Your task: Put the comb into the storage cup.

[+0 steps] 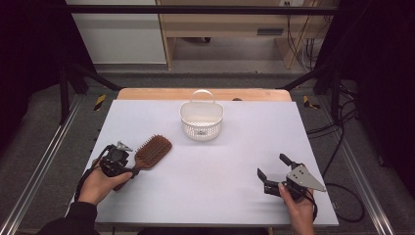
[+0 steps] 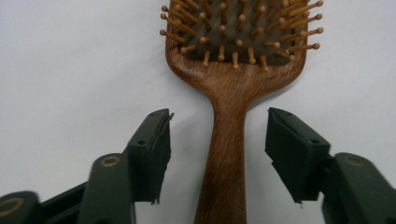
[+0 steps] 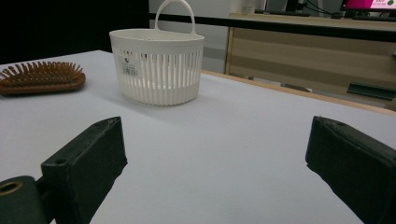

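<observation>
Brown wooden paddle hairbrush [image 2: 229,140] lies bristles-up on pale grey table [image 1: 220,181], near its left edge, handle toward person. Left gripper [image 2: 217,154] straddles handle, 2 black jaws either side with gaps showing, pads not pressing wood. White slotted plastic basket with loop handle [image 1: 201,120] stands upright toward table's far edge, well apart from brush. Right gripper [image 1: 271,171] rests near right edge, jaws spread wide, holding nothing.
</observation>
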Available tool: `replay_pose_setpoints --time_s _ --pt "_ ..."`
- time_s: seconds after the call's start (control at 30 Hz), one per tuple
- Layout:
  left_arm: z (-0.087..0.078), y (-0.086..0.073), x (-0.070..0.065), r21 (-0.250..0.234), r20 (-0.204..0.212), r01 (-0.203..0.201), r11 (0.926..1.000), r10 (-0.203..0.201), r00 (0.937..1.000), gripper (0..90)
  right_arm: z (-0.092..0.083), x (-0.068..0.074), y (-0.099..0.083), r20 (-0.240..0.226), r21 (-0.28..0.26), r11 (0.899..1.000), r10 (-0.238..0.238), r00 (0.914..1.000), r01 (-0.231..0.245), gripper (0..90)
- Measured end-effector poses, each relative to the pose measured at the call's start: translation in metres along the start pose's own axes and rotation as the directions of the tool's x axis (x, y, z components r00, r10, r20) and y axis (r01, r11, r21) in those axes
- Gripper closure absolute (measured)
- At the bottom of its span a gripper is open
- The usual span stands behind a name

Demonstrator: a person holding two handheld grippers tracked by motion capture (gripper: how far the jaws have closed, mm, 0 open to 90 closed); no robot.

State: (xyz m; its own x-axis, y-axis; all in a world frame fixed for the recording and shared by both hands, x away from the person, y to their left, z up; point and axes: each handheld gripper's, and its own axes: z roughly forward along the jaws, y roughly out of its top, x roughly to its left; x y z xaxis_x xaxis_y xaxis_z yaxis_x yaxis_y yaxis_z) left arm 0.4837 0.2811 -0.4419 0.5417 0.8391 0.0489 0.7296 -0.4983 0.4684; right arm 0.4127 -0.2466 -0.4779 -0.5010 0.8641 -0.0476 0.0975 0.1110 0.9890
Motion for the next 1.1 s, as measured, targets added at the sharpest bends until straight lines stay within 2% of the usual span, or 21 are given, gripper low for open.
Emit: replay_pose_setpoints --time_s 0.27,0.67,0.8,0.93,1.1 --pt "0.006 0.000 0.000 0.033 0.007 -0.010 0.9994 0.010 0.9999 52.1 0.000 0.000 0.000 -0.001 -0.001 1.000 0.001 1.0000 -0.001 5.1" --pt "0.012 0.003 -0.004 0.042 0.024 -0.021 0.9989 0.021 0.9995 58.6 0.000 0.000 0.000 -0.002 0.000 1.000 0.002 1.0000 -0.002 5.1" --pt "0.013 0.005 -0.004 0.043 0.032 -0.023 0.9988 0.021 0.9992 63.3 0.000 0.000 0.000 -0.003 0.001 1.000 0.003 1.0000 -0.003 5.1" --pt "0.013 0.006 -0.006 0.052 0.026 -0.006 0.9987 0.005 0.9997 66.9 0.000 0.000 0.000 -0.004 0.003 1.000 0.001 1.0000 -0.001 5.1" --pt "0.013 0.003 -0.008 0.034 0.027 -0.007 0.9994 0.006 0.9996 71.4 0.000 0.000 0.000 -0.003 0.002 1.000 0.004 1.0000 -0.004 5.1"
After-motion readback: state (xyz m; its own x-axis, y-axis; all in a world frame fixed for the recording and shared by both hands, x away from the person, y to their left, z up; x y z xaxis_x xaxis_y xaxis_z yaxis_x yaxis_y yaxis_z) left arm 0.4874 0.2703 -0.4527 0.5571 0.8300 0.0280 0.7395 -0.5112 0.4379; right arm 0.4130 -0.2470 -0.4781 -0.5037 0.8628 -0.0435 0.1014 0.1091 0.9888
